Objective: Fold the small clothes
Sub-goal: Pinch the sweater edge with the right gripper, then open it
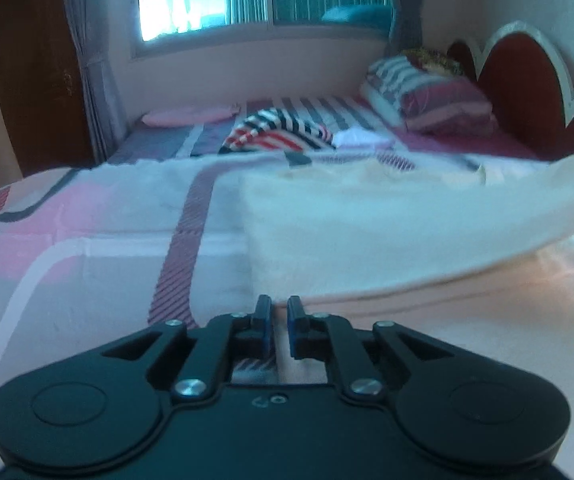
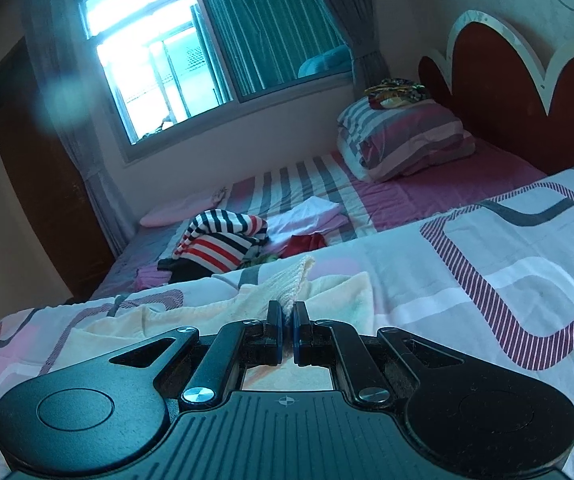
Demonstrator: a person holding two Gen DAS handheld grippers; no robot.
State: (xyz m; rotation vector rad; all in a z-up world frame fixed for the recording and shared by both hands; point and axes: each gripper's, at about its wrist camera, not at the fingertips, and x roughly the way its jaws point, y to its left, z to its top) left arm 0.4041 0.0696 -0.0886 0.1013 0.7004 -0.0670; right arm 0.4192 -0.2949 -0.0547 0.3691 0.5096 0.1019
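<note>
Between the right gripper (image 2: 287,312) fingers sits a pinch of the cream knit top (image 2: 247,304): jaws nearly together, clamped on a ribbed edge that stands up just ahead of the tips. Left gripper (image 1: 278,307) fingers are narrow too, w/ only a slim gap; they sit at the near hem of the same garment, and fabric shows under and between them, but can't tell for sure if the pads press it.

Progress, as I judge it: early. One garment in hand, not yet a tidy packet. From the left fingers it spreads fwd and to the right, one sleeve or side lifted and trailing off to the right edge; body mostly flat on the bed cover (image 2: 487,264). No clean finished fold visible.

Still left: a pile well beyond the fingers, incl. a striped piece (image 2: 219,244), a white one (image 2: 311,216), something red (image 2: 305,244).

Garment looks soft, fuzzy, pale cream-peach, ribbed cuff, slightly rumpled near the right fingers.
</note>
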